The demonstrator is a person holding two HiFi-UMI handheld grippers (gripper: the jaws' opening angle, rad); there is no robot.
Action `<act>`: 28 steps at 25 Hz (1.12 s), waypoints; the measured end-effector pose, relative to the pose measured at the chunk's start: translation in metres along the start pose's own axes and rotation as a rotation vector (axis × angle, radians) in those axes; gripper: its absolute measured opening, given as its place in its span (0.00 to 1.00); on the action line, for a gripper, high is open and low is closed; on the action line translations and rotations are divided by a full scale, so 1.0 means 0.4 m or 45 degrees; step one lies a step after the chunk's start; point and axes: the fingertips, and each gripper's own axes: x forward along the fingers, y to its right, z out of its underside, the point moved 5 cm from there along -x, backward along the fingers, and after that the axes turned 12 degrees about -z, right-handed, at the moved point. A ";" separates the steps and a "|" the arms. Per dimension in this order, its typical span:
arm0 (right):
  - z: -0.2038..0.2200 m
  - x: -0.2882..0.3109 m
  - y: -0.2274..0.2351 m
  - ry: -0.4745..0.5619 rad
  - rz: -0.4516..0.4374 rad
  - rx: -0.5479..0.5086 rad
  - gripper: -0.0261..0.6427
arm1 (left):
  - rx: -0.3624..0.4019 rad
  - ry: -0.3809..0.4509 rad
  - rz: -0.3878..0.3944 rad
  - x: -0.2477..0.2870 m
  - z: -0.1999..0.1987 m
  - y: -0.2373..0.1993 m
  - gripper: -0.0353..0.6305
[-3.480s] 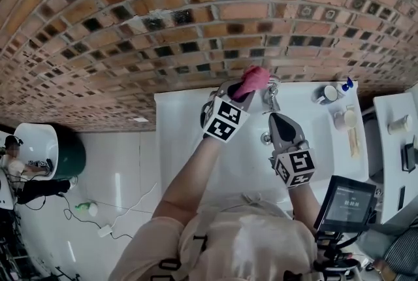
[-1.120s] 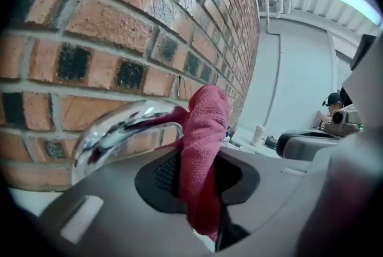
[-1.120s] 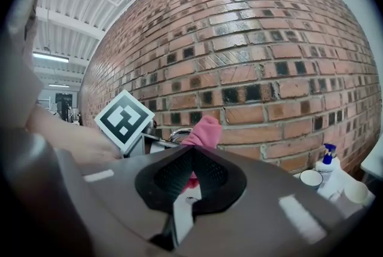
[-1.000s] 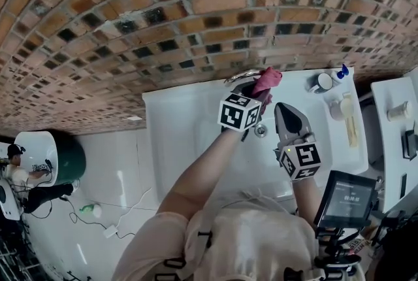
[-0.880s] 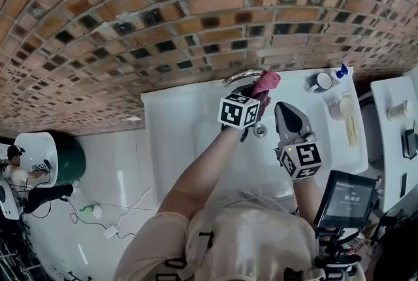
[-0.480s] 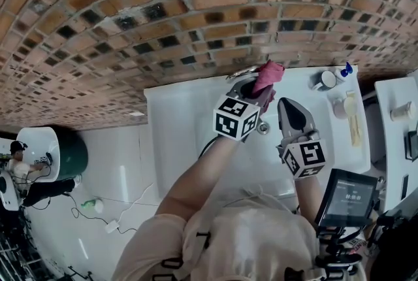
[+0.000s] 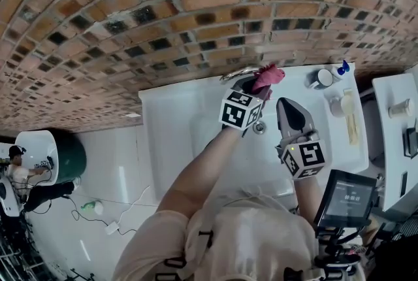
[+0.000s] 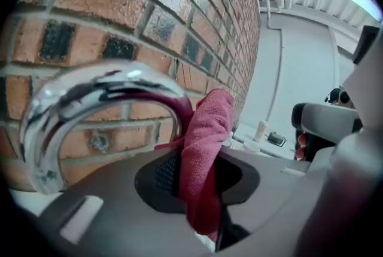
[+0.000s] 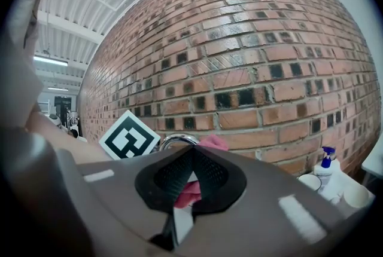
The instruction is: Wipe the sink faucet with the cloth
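Looking down in the head view, we see our left gripper [image 7: 256, 89] clamped on the red cloth [image 7: 268, 75] at the faucet [image 7: 236, 72] on the back edge of the sink [image 7: 163, 142], wiping seemingly midway; the left gripper view alone shows cloth touching the faucet's curve; the right gripper view shows our right gripper [image 9: 191, 153] closed, empty.

Tally: head view is showing two grippers, the left gripper [image 7: 253, 86] and right gripper [image 7: 283, 104]; one cloth [image 7: 268, 76]; one faucet [image 7: 235, 72]; one sink [image 7: 168, 142]; one pump bottle [image 7: 344, 69]; two cups [image 7: 321, 79] [image 7: 339, 105] on the sink top; one screen [image 7: 345, 198].
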 end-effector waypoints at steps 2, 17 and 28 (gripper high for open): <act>0.002 -0.004 0.009 0.000 0.006 0.006 0.01 | 0.006 -0.052 -0.009 0.017 0.025 -0.005 0.18; -0.037 0.032 -0.086 0.035 -0.081 -0.032 0.01 | 0.202 0.148 -0.056 -0.224 -0.032 0.006 0.19; -0.052 0.097 -0.270 0.019 -0.269 -0.080 0.01 | 0.166 0.346 -0.318 -0.546 -0.068 -0.160 0.19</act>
